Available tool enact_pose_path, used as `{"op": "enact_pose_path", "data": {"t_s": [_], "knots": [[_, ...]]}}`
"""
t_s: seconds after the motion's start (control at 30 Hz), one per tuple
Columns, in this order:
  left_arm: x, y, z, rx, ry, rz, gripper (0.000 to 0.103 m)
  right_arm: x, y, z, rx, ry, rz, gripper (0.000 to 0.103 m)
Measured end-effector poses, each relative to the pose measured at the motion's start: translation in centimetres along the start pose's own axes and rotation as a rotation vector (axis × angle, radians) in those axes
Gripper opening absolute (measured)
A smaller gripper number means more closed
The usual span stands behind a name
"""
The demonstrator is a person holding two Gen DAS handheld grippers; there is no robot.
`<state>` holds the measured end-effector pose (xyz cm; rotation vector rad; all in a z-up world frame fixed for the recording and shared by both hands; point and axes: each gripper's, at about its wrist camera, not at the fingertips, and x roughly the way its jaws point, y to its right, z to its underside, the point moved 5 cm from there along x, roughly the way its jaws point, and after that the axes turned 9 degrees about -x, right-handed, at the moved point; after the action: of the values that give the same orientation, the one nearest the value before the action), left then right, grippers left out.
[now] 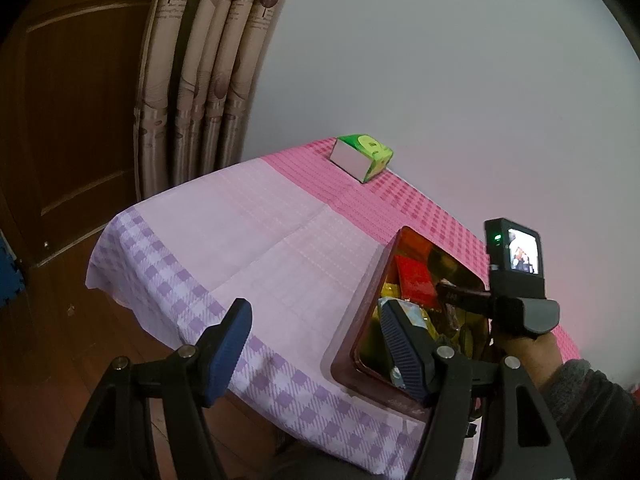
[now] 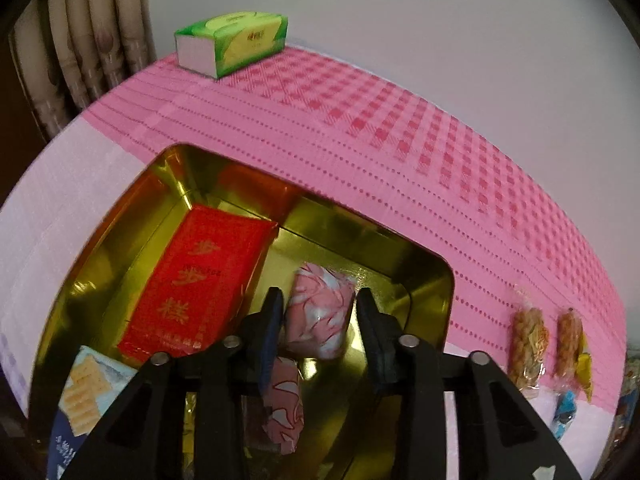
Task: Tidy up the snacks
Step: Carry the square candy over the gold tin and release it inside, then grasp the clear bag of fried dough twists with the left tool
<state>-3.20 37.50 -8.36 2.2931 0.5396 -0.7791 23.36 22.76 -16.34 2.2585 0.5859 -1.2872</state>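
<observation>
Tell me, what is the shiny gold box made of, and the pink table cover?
The gold rectangular box looks like thin metal, a tin with a polished finish: its walls mirror the red packet inside like a looking glass. The pink checked table cover seems to be thin paper or plastic sheet, matte, with fold creases and rows of tiny dots; which one, I cannot tell.

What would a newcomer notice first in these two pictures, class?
First the shiny gold tin on the pink checked tablecloth, holding a red packet at its left. Next the pink-and-white wrapped snack lying in the tin between the fingers of the right gripper, with a gap showing on its right side. Then the green tissue box at the table's far edge by the wall.
</observation>
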Motion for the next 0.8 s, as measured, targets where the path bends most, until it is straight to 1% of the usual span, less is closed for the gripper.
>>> {"op": "enact_pose_path", "data": {"t_s": [0.07, 0.2, 0.23, 0.27, 0.3, 0.33, 0.37, 0.47, 0.53, 0.6, 0.67, 0.73, 0.8], "knots": [[-0.2, 0.1, 0.0, 0.005, 0.006, -0.002, 0.069, -1.3, 0.3, -0.1, 0.004, 0.073, -0.003, 0.040], [-0.2, 0.4, 0.1, 0.018, 0.016, -0.005, 0.069, -4.6, 1.5, 0.8, 0.018, 0.157, -0.025, 0.044], [-0.2, 0.5, 0.2, 0.023, 0.017, -0.004, 0.069, -5.6, 2.1, 1.3, 0.042, 0.177, -0.042, 0.048], [-0.3, 0.6, 0.2, 0.031, 0.019, -0.003, 0.069, -6.5, 2.8, 2.1, 0.067, 0.195, -0.059, 0.054], [-0.3, 0.8, 0.2, 0.040, 0.023, -0.001, 0.069, -7.6, 3.7, 3.2, 0.094, 0.217, -0.070, 0.059], [-0.4, 1.0, 0.3, 0.048, 0.026, 0.001, 0.069, -8.3, 4.4, 4.2, 0.108, 0.230, -0.070, 0.066], [-0.4, 1.3, 0.4, 0.057, 0.026, 0.005, 0.069, -9.2, 5.4, 5.8, 0.127, 0.244, -0.065, 0.068], [-0.5, 2.4, 1.0, 0.098, 0.014, 0.039, 0.069, -10.4, 8.8, 10.7, 0.183, 0.251, -0.025, 0.070], [-0.5, 3.8, 1.9, 0.145, -0.010, 0.095, 0.069, -10.8, 11.4, 15.0, 0.227, 0.235, 0.007, 0.071], [-0.8, 5.8, 3.1, 0.219, -0.025, 0.149, 0.069, -10.9, 14.0, 19.6, 0.293, 0.214, 0.028, 0.071], [-1.2, 7.8, 4.4, 0.294, -0.028, 0.186, 0.069, -11.1, 16.6, 24.6, 0.358, 0.187, 0.054, 0.071], [-1.5, 10.2, 6.2, 0.360, -0.025, 0.231, 0.069, -11.5, 19.4, 29.7, 0.429, 0.159, 0.090, 0.071], [-1.1, 12.8, 8.7, 0.446, -0.046, 0.258, 0.069, -12.0, 21.1, 33.6, 0.501, 0.150, 0.094, 0.071]]}}
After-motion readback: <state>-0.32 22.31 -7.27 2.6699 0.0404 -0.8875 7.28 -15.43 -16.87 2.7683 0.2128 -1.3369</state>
